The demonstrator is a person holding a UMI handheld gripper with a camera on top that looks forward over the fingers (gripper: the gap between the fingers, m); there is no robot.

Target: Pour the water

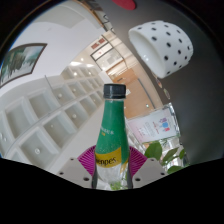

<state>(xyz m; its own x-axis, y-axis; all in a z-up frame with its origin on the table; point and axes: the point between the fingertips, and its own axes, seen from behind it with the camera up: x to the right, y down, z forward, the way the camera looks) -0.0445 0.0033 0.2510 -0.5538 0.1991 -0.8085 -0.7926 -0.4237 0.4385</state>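
Note:
A green plastic bottle [111,128] with a green cap and a yellow-and-green label stands upright between my fingers, held off the table against a view of ceiling and wall. My gripper [110,163] is shut on the bottle, the pink pads [93,158] pressing its lower body from both sides. A white cup with black dots [163,47] hangs in the air above and to the right of the bottle, tilted with its mouth turned leftward. What holds the cup is hidden.
White cubby shelving [45,110] runs along the left behind the bottle. Ceiling lights [85,62] show above. Green plant leaves [153,152] and a colourful poster [150,128] lie to the right, beyond the fingers.

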